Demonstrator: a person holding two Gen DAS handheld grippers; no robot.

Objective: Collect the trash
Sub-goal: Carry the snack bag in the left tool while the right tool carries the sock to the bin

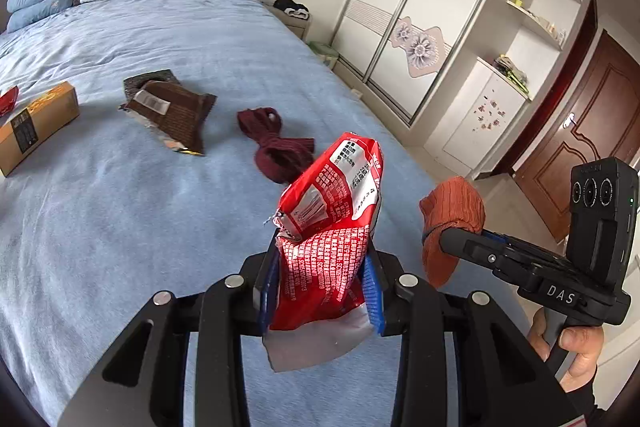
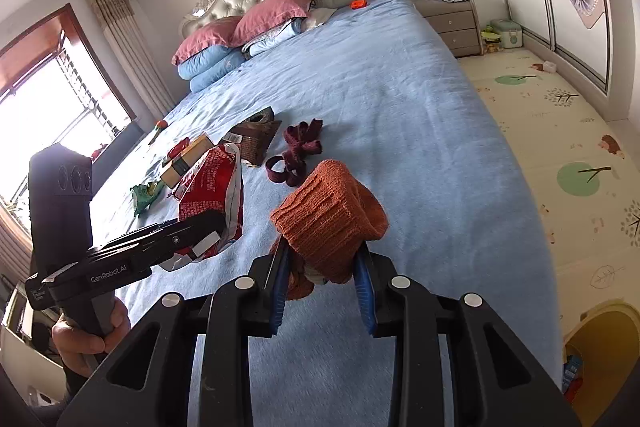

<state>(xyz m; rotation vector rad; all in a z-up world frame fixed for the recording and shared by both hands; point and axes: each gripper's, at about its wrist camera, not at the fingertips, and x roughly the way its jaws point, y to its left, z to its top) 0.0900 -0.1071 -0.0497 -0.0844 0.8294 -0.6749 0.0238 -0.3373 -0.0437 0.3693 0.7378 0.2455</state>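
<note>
- Your left gripper point(image 1: 320, 291) is clamped on the crinkled red foil snack packet with white print point(image 1: 332, 223). The blue pads pinch its lower half, while the top flops free above the jaws. Keep that squeeze firm, because foil is slippery and the grip sits low on the packet.
- Your right gripper point(image 2: 322, 281) is closed narrow on a rust-orange ribbed knit sock point(image 2: 328, 223), bunched between the blue pads and lifted off the light-blue bed sheet point(image 2: 380, 99). The sock is laundry rather than litter, I judge, so carry it apart from the packet.
- Move both loads level and slowly. The two grippers hang close side by side, so hold them apart to stop the sock brushing the packet.
- More trash lies further up the bed: a brown foil wrapper point(image 1: 172, 111), a tan cardboard box point(image 1: 36, 127) and a green crumpled wrapper point(image 2: 146, 193) at the left.
- A dark maroon knotted fabric band point(image 1: 276, 143) lies just beyond the packet; leave it.
- No bin is clearly in view. The yellow rounded tub point(image 2: 600, 343) at the near right edge of the right wrist view might be one, but it is cut off.
- The packet's far side, and whether anything is inside it, is hidden.
</note>
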